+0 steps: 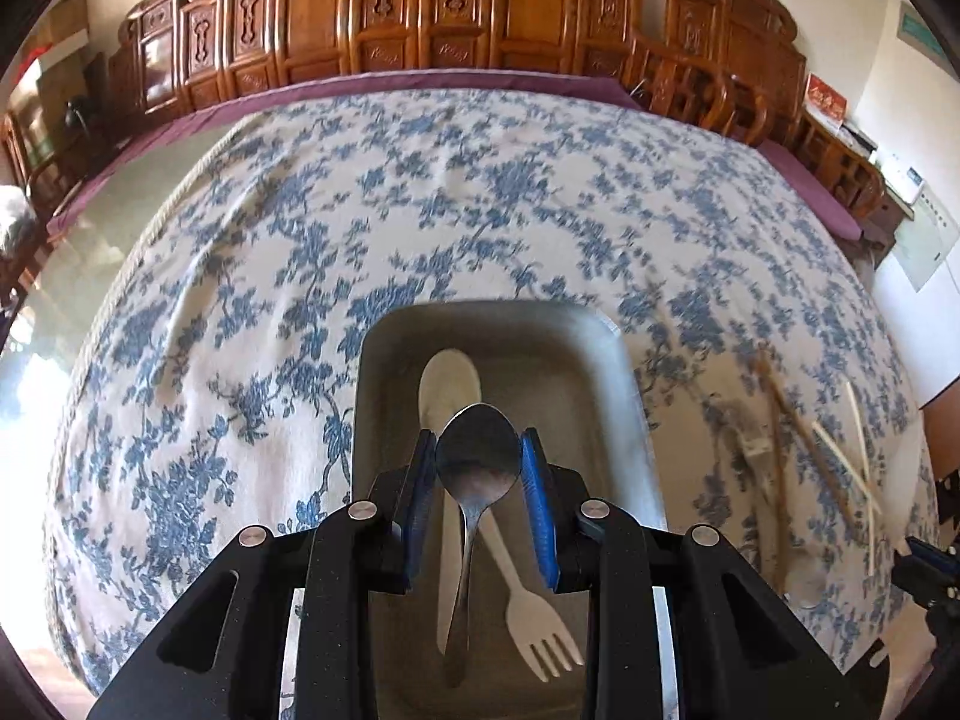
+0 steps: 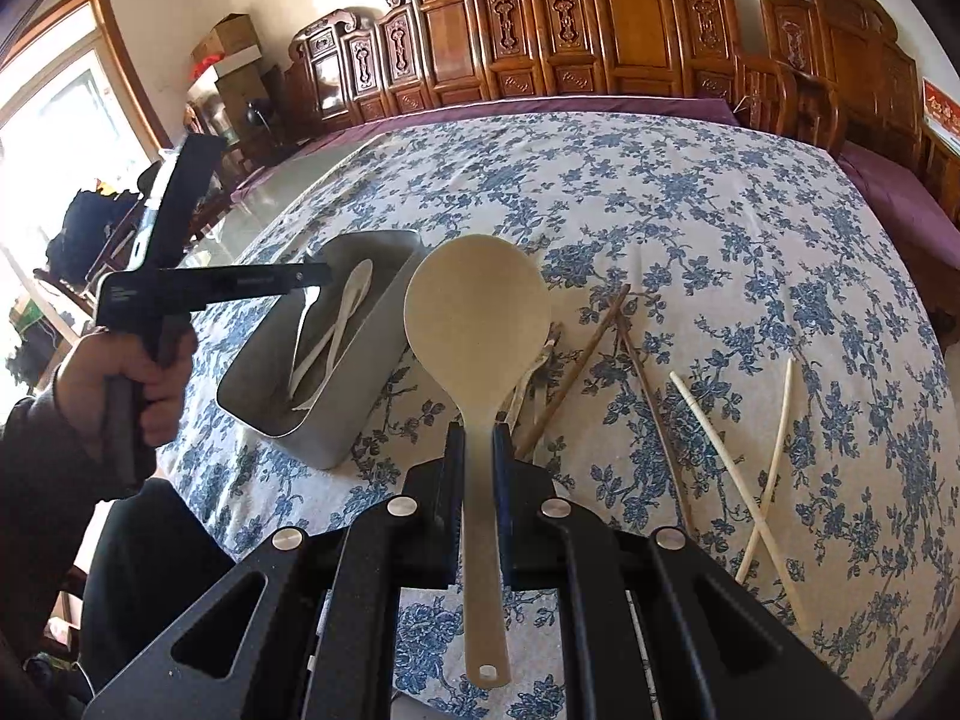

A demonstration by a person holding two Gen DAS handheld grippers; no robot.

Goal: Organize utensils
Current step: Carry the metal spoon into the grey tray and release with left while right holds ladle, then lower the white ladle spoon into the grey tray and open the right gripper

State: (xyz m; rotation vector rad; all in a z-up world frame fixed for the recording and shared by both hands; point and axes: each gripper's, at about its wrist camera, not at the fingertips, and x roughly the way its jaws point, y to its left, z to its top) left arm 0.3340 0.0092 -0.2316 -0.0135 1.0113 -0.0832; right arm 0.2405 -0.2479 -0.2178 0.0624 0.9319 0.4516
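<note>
Left tongs (image 1: pixel 478 468) pinch metal spoon (image 1: pixel 477 468) over tray (image 1: pixel 630 396); right tongs (image 2: pixel 478 444) pinch rice paddle (image 2: pixel 477 324). Next, probably: release spoon toward tray's 12 o'clock.

— Can you read any writing anywhere?
— No. A red card (image 1: pixel 826 101) by the carved wooden screen carries gold characters, too blurred to make out.
— And the white sheet (image 1: pixel 924 234) on the wall?
— Printed lines, too small to read.
</note>
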